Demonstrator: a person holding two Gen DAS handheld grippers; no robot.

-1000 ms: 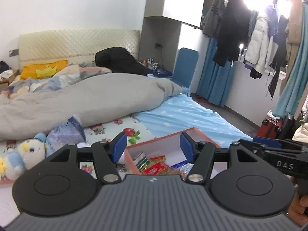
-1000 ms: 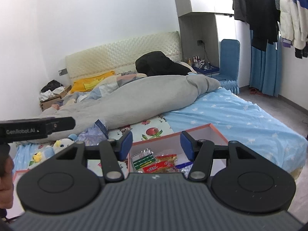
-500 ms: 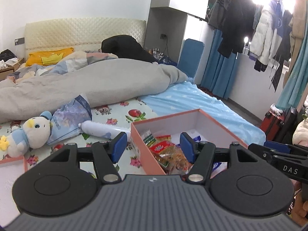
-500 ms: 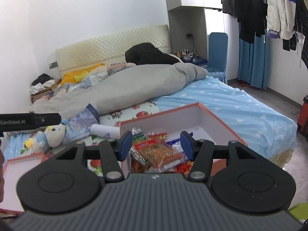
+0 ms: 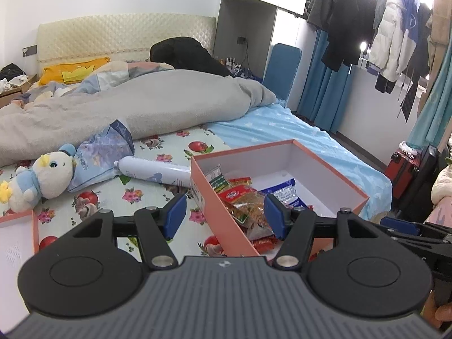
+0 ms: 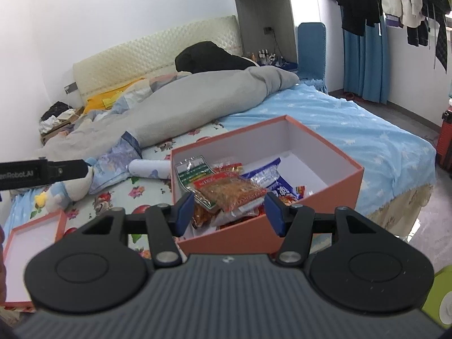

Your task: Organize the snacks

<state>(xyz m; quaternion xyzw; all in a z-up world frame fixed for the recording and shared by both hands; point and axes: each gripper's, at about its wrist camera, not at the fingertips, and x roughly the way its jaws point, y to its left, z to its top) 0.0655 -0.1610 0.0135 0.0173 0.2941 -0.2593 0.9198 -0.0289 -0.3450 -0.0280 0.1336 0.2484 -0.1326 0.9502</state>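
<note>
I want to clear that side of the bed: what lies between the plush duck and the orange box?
A crumpled blue bag and a white tube, whose far end reaches the orange box. The plush duck leans against the bag. The left wrist view shows it best.

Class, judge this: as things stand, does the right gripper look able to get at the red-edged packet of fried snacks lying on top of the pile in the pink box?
Probably yes. The right gripper is open above the packet, which tops the pile in the lidless pink box.
</note>
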